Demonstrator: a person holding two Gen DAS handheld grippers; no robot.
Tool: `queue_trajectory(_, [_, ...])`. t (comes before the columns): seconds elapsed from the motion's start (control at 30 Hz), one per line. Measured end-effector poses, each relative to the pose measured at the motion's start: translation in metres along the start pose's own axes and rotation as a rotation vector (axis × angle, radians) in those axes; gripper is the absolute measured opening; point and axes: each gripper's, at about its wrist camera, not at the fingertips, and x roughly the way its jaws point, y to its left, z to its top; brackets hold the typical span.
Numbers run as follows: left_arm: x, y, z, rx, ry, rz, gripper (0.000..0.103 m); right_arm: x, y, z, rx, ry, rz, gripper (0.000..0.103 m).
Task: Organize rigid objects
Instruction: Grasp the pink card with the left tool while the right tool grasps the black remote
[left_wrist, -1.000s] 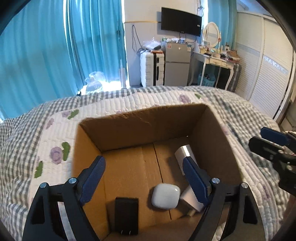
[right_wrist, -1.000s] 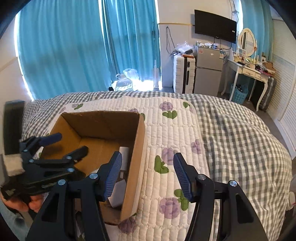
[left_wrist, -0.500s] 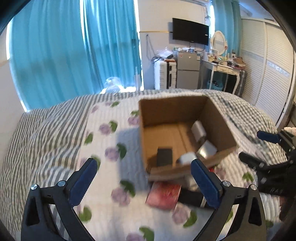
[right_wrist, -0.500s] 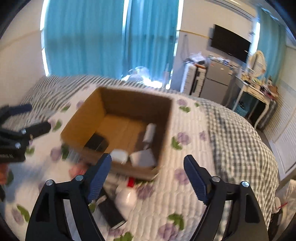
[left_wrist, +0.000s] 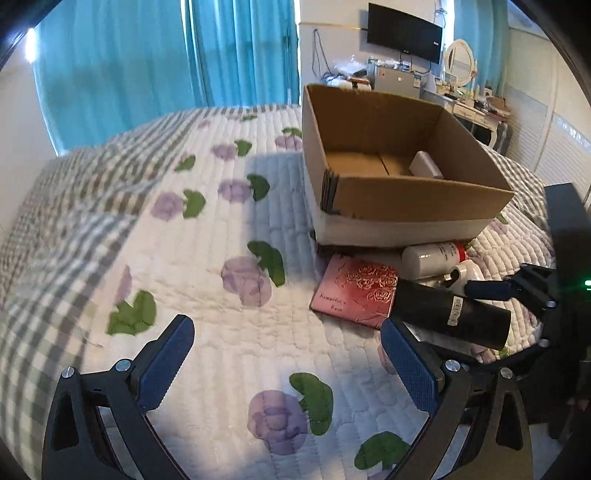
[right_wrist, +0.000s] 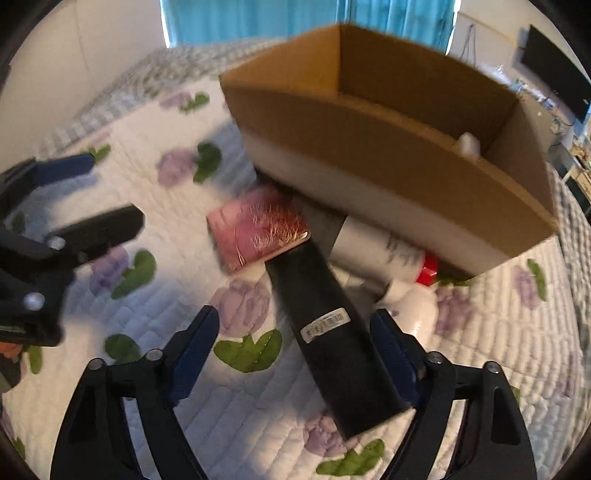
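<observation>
Two grippers, fingers spread, empty | right gripper (right_wrist: 291, 354) straddles black tube (right_wrist: 332, 332) on quilt (left_wrist: 207, 295) beside cardboard box (left_wrist: 406, 199) | left gripper (left_wrist: 284, 363) idle | step: approaching pick | next: pinch tube, lift into box

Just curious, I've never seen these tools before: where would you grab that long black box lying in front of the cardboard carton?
Probably across the long black box near its labelled end, coming from above with the right gripper. That end lies free on the quilt, narrow enough for the open fingers; the far end rests on the pink box beside the white bottle.
</observation>
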Motion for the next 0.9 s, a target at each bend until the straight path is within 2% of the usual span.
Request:
queue_trajectory(0.07, [0.003,-0.001,-0.002,0.005,0.015,0.004,0.103,0.012,-0.001,0.001,-0.001,0.015,0.005,0.08])
queue_trajectory(0.1, [0.004,-0.001,-0.003,0.01,0.018,0.006,0.103,0.017,-0.002,0.003,0.005,0.027,0.01,0.075])
queue_trajectory(0.17, [0.006,-0.002,-0.005,0.018,0.026,0.009,0.103,0.031,-0.002,0.006,0.001,0.057,-0.002,0.06])
queue_trajectory(0.2, [0.007,-0.003,-0.006,0.02,0.029,0.015,0.103,0.039,-0.003,0.006,0.005,0.076,-0.007,0.059])
queue_trajectory(0.27, [0.008,-0.003,-0.007,0.021,0.035,0.017,0.103,0.039,0.0,0.005,0.009,0.066,-0.016,0.044])
queue_trajectory(0.33, [0.008,-0.004,-0.007,0.023,0.038,0.022,0.103,0.035,0.003,0.001,0.017,0.068,-0.019,0.038])
queue_trajectory(0.5, [0.01,-0.007,-0.006,0.041,0.05,0.027,0.103,0.009,0.0,-0.022,0.085,0.04,-0.042,0.038])
queue_trajectory(0.73, [0.015,-0.037,0.004,0.109,0.095,-0.006,0.103,-0.034,-0.026,-0.028,0.215,-0.082,-0.047,0.032])
queue_trajectory(0.9, [0.048,-0.053,0.016,0.101,0.144,-0.032,0.103,-0.05,-0.053,-0.025,0.286,-0.122,-0.067,0.026])
